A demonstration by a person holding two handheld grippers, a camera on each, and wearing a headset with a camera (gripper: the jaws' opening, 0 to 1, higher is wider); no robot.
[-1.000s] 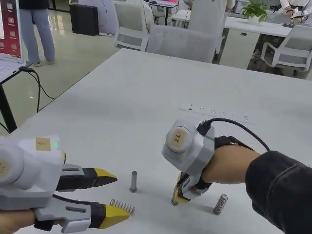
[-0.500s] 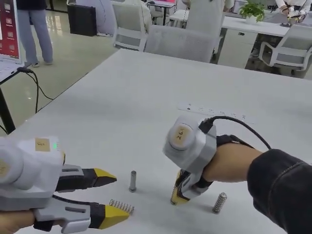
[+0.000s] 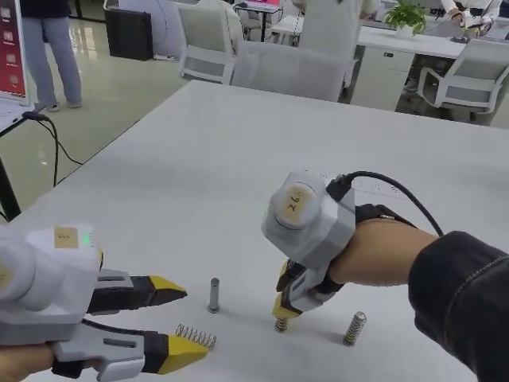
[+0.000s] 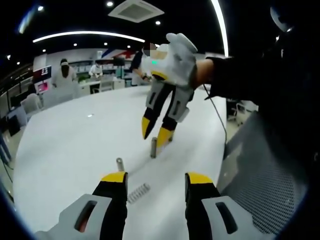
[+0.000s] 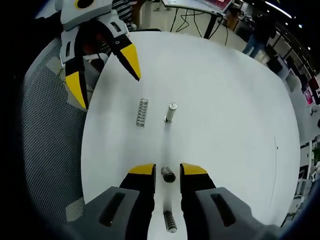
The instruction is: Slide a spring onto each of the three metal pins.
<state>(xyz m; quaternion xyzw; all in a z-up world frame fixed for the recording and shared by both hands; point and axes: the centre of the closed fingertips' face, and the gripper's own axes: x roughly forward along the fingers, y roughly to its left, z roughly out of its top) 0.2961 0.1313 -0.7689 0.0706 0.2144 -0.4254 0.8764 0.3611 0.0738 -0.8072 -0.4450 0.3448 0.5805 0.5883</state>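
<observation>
Yellow-tipped right gripper points down, fingers narrowly astride a pin; left gripper level, fingers wide.

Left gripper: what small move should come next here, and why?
Probably lower the left gripper and close it on the loose spring. The spring lies flat between its open jaws, and the pin just beyond it stands upright with nothing on it, so this spring looks meant for that pin.

The right hand-held gripper half hides one pin.
</observation>
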